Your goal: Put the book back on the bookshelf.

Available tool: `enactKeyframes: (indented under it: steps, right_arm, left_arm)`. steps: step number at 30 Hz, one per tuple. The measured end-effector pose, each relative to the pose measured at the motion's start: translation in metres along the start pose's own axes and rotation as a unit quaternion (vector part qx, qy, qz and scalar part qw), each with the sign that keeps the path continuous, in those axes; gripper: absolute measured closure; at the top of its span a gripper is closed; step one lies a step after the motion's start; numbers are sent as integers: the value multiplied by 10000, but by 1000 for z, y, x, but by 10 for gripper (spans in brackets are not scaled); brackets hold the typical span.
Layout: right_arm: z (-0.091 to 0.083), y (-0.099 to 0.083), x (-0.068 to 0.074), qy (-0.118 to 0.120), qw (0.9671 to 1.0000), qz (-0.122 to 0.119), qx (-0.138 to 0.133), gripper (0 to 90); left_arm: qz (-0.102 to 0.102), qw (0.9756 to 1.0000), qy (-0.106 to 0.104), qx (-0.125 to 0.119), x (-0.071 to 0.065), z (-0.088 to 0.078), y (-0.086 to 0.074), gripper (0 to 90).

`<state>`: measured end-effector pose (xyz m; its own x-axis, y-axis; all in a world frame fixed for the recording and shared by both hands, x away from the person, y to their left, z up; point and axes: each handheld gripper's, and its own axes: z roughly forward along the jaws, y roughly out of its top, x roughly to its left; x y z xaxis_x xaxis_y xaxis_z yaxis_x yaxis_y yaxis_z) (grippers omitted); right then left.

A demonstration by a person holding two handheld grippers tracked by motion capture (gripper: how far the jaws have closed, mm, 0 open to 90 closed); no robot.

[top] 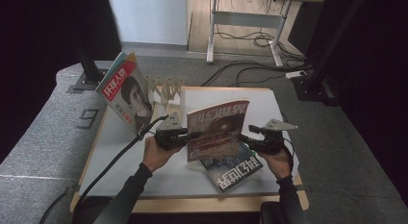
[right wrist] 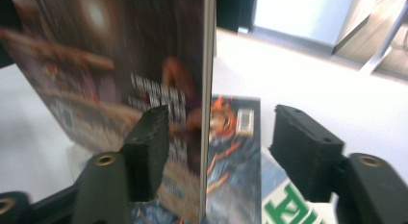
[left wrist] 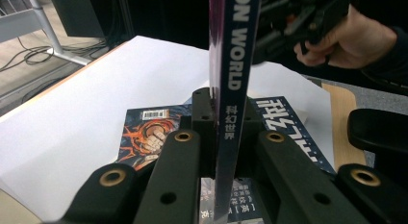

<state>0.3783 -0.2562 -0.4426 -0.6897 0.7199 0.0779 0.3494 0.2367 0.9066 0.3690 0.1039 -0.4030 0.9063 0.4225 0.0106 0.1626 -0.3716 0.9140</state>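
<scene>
A: How far along does this look?

B: About midway, I'd judge. Going left to right: the left gripper (top: 185,136) is pinching the spine edge of the upright magazine (top: 217,128); in the left gripper view its jaws are pressed tight on the spine (left wrist: 230,89). The magazine stands on edge in the middle of the white table (top: 120,152), cover facing the near side.

A: And the other side?

B: The right gripper (top: 249,139) sits at the magazine's right edge, but its jaws stand spread. In the right gripper view the page edge (right wrist: 208,89) runs between the two pads (right wrist: 149,142) with a clear gap on the outer side, so it is not clamping. The left gripper alone carries the magazine.

A: What's left to do?

B: My guess is it goes to the wooden rack (top: 166,89) at the far left of the table, where a magazine with a portrait cover (top: 126,92) already leans. That transfer is not yet done.

A: Anything in the way?

B: A second magazine (top: 231,168) lies flat just below the upright one, near the right front corner; it may be next. The left gripper's cable (top: 115,159) trails over the table's near left. Off the table, a desk frame (top: 245,27) and floor cables stand well apart.
</scene>
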Motion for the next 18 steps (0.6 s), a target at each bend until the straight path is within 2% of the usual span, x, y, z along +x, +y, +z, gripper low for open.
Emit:
enactKeyframes:
  steps: [4,11,13,18]
  right_arm:
    - [7,-14,-1,39,9997,54,220,258]
    - [21,-33,0,46,9980,-25,627,240]
    - [22,-36,-2,-12,9977,-45,680,239]
    - [22,-47,-12,-176,9970,76,754,228]
  left_arm:
    - [-15,9999,96,-53,1,-2,-1,839]
    - [-232,9995,156,-155,6,-6,-4,840]
    - [-315,9992,161,-173,8,-8,-4,840]
    - [-425,9986,245,-185,12,-15,-5,841]
